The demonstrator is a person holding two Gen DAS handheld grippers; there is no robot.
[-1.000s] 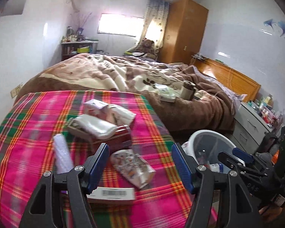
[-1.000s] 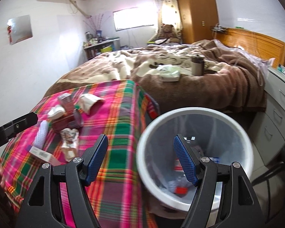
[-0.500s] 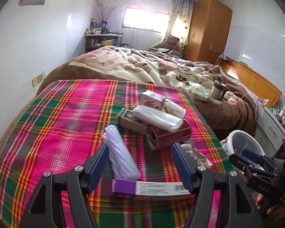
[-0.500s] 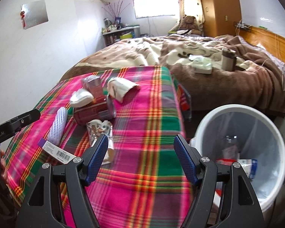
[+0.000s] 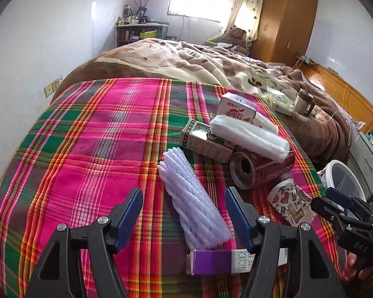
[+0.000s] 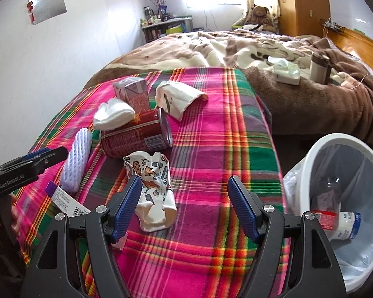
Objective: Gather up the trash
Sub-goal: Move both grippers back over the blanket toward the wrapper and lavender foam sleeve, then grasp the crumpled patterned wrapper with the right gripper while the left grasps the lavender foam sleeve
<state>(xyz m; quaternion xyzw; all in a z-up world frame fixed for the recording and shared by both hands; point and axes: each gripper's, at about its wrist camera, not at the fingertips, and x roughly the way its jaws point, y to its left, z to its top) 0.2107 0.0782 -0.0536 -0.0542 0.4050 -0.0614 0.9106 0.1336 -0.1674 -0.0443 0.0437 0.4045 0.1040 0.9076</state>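
Observation:
Trash lies on a pink plaid cloth (image 5: 92, 149): a white foam net sleeve (image 5: 194, 198), a purple box (image 5: 211, 263), a red can (image 5: 261, 171) on its side, a crushed patterned paper cup (image 6: 154, 188), a milk carton (image 5: 236, 110), a green box (image 5: 206, 141) and a white tissue pack (image 5: 248, 136). My left gripper (image 5: 184, 216) is open and hangs over the foam sleeve, whose near end shows between the jaws, untouched. My right gripper (image 6: 184, 208) is open too, with the patterned cup just inside its left finger (image 6: 126, 206). A white lined bin (image 6: 343, 168) stands at the right.
A bed with a brown blanket (image 6: 298, 79) lies beyond the cloth, carrying a tissue packet (image 6: 286, 73) and a flask (image 6: 319, 68). A crumpled white cup (image 6: 179, 96) lies behind the can. Bottles sit in the bin. A wardrobe (image 5: 283, 22) and shelf (image 5: 141, 31) stand far back.
Both grippers swung left, away from the bin, and came down closer to the trash. The foam sleeve now sits between the left jaws; the patterned cup is by the right ones.

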